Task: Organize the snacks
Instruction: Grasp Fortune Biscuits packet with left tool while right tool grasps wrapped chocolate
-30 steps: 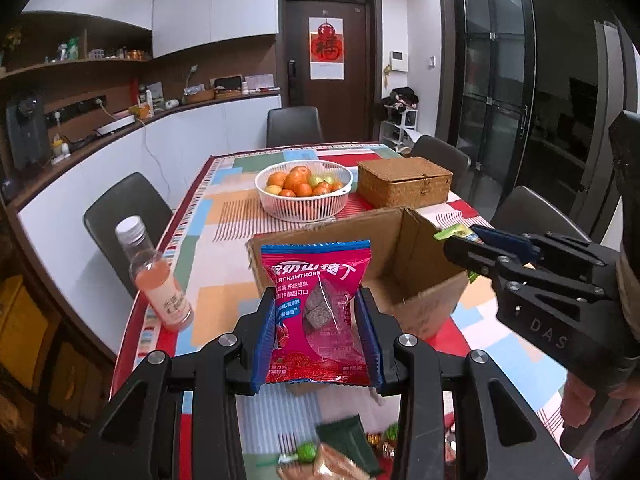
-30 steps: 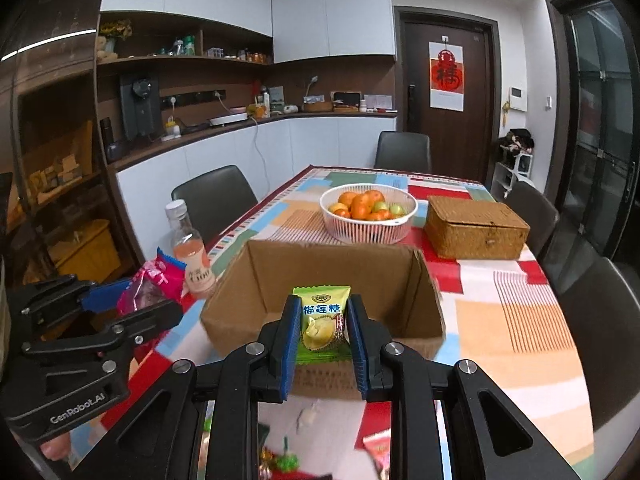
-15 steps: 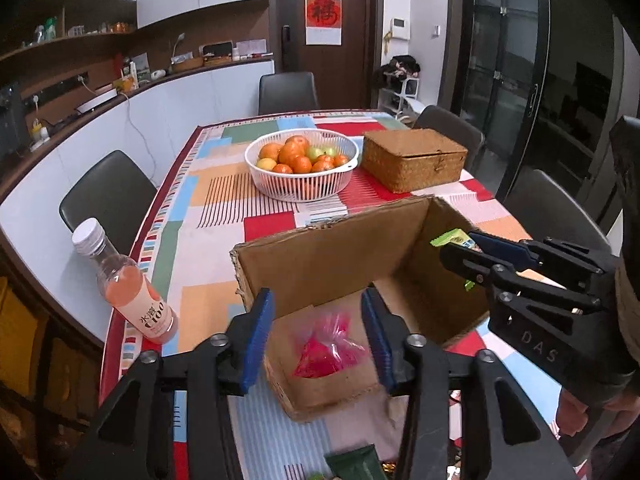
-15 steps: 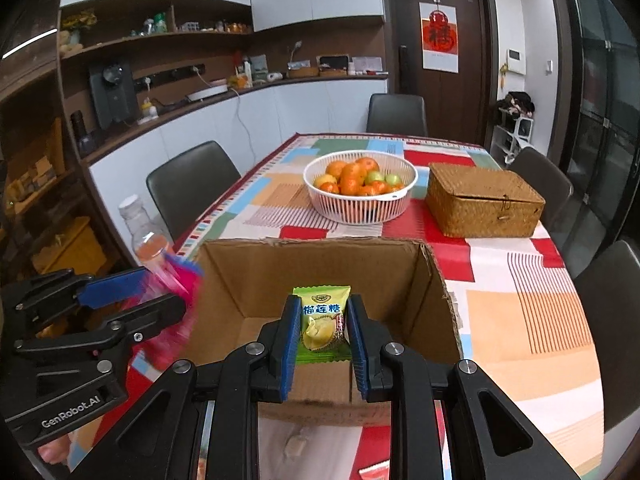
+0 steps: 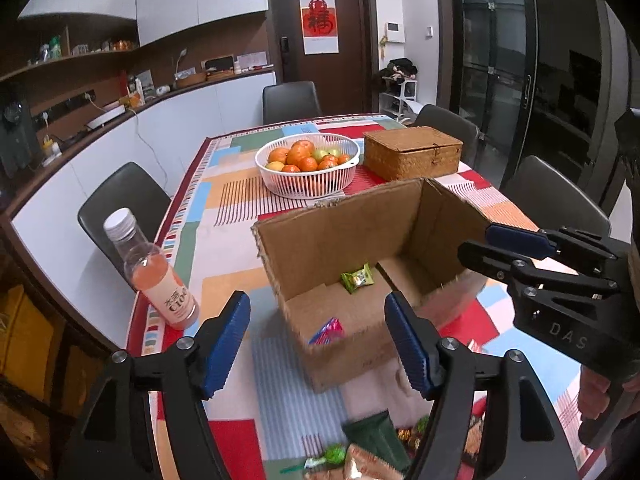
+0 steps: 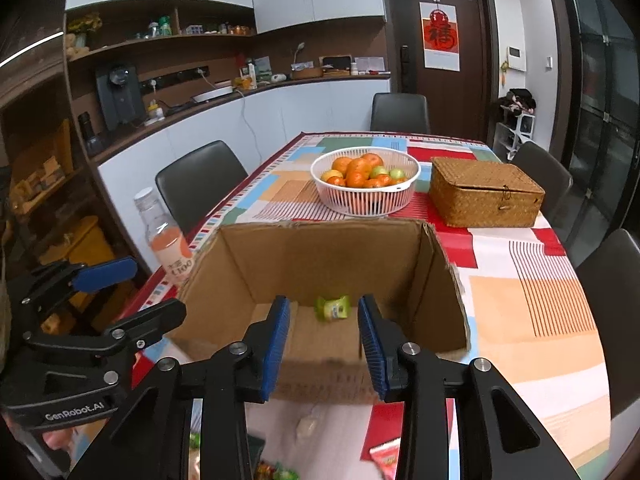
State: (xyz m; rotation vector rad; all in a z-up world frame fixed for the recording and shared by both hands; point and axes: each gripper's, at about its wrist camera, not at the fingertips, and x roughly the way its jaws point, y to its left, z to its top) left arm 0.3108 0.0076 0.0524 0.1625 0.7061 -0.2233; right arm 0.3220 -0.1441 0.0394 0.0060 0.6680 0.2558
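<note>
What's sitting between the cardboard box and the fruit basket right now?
Nothing: only bare patterned tablecloth separates the cardboard box from the white fruit basket. The right wrist view shows it best.

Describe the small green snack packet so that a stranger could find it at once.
Find the open brown cardboard box on the colourful patchwork tablecloth, in front of the white fruit basket. The small green snack packet lies on the box floor. Its neighbour there, the pink packet, is by the near wall.
</note>
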